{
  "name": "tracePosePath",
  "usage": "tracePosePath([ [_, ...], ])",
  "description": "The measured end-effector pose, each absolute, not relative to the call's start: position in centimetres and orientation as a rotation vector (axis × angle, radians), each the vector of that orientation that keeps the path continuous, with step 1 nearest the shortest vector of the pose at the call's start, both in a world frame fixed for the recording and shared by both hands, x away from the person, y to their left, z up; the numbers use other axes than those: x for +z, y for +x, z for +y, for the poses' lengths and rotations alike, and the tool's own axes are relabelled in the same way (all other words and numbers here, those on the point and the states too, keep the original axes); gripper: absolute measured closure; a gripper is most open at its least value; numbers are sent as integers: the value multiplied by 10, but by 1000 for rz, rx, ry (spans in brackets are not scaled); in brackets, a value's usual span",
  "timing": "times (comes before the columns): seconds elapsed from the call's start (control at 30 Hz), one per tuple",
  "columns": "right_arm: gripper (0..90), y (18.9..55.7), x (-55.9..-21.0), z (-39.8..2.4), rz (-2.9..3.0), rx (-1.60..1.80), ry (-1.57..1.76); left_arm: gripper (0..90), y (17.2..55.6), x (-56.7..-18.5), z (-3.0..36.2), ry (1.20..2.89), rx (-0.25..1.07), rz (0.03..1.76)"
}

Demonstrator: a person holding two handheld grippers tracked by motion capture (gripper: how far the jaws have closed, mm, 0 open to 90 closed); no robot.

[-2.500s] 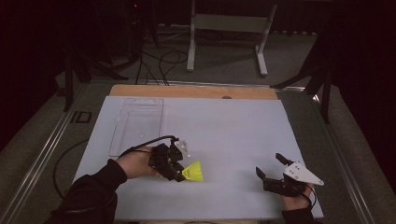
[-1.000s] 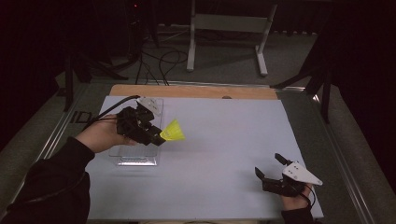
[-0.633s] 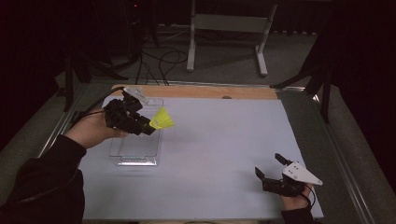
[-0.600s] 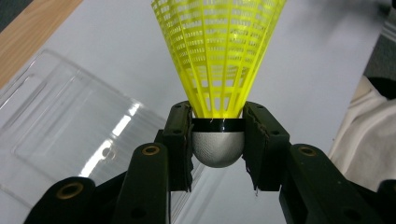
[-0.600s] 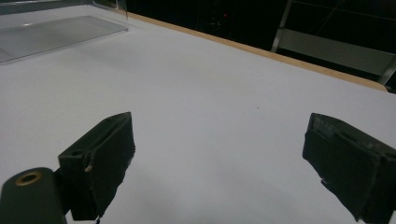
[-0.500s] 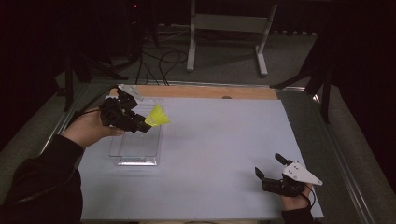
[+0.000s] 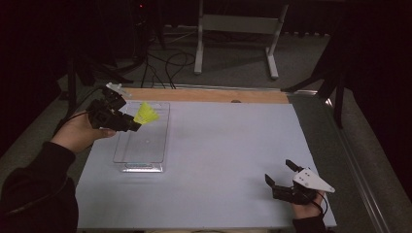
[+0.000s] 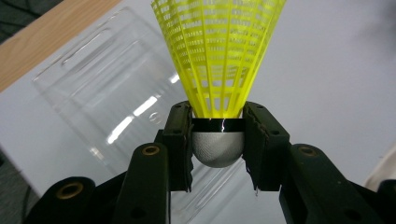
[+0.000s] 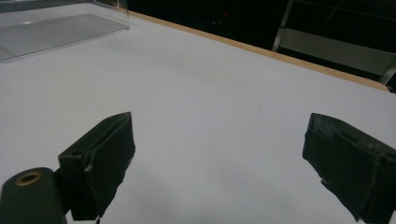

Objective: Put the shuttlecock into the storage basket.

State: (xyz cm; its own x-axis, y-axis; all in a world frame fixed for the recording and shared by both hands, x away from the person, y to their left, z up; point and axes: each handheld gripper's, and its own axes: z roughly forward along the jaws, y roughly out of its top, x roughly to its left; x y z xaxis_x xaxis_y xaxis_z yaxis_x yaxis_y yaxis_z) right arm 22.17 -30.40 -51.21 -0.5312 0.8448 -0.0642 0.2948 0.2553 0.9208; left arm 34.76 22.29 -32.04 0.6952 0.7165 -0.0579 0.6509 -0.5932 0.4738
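Note:
A yellow shuttlecock (image 7: 146, 113) (image 8: 219, 56) with a silver-grey cork base is clamped at its base by my left gripper (image 7: 130, 124) (image 8: 218, 144), which is shut on it. The skirt points away from the jaws. The gripper hangs over the far left part of a clear plastic tray (image 7: 127, 155) (image 8: 93, 102) lying on the white table (image 7: 228, 145). My right gripper (image 7: 282, 175) (image 9: 219, 163) rests low at the table's near right, open, with nothing between its jaws.
A wooden strip (image 7: 204, 95) runs along the table's far edge. Behind it, a metal stand (image 7: 233, 24) and cables on the dark floor. In the right gripper view the clear tray (image 9: 56, 28) sits far off at the upper left.
My left gripper has carried the shuttlecock from the table's middle front to the far left, over the clear tray. The right gripper has stayed still.

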Motion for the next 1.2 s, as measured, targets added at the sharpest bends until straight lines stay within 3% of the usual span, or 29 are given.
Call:
tracePosePath([
  [0.47,92,221,-512,-304,1965,1256,1030,654,340,-340,251,2382,218,1287],
  [1.2,92,222,-512,-303,1975,1248,1030,653,332,-395,267,2353,166,1288],
])
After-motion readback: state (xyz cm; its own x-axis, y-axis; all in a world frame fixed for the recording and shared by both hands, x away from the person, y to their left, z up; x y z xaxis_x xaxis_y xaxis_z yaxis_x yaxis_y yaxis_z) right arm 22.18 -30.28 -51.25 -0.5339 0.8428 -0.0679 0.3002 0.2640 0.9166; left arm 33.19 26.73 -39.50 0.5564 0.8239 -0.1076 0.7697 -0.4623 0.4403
